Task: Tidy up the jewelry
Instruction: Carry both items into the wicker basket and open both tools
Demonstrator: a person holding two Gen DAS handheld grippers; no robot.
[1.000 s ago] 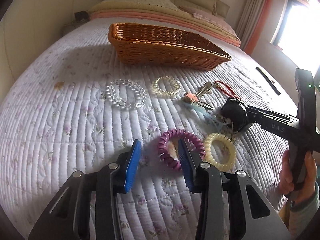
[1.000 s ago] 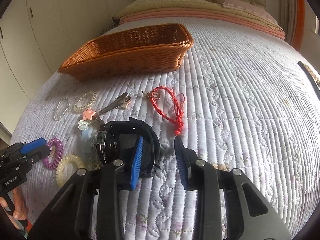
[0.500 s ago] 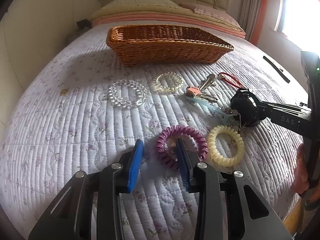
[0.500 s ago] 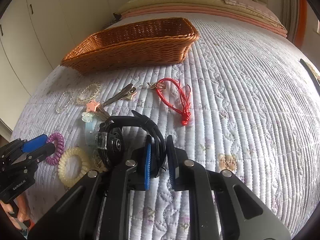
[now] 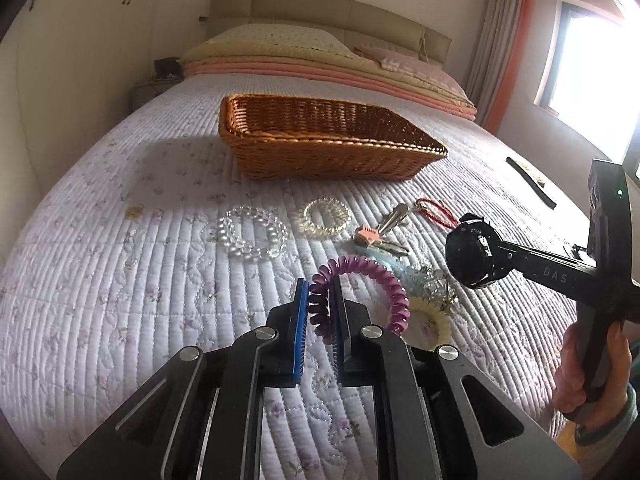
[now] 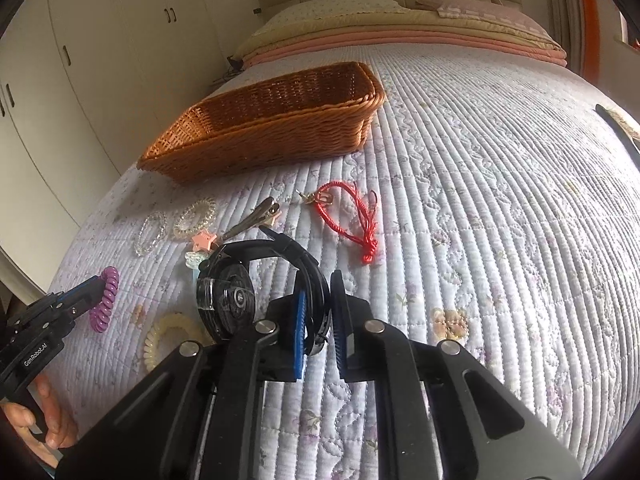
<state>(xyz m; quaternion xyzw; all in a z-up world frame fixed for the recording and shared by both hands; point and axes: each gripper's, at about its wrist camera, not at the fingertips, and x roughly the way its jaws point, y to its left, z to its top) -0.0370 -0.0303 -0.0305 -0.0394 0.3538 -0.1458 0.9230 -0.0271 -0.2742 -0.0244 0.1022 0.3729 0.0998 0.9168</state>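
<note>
Purple coil bracelet [image 5: 360, 292] lifted in left jaws, black watch [image 6: 260, 292] lifted in right jaws, wicker basket [image 5: 320, 152] beyond.

Left gripper [image 5: 320, 300]: black frame, blue ribbed pads, silver screws. Right gripper [image 6: 318, 304]: likewise built; teal sleeve cuff [image 5: 618, 420] worn.

i'm working in a home bedroom: under my grippers lies a wide bed [image 5: 120, 280] with a quilted, flower-printed cover, pillows [image 5: 276, 40] and folded blankets [image 6: 400, 40] stacked against a padded headboard [image 5: 320, 8]. built-in white wardrobes [image 6: 100, 40] line one wall, and a curtained window [image 5: 592, 72] lets daylight in on the other side.
</note>
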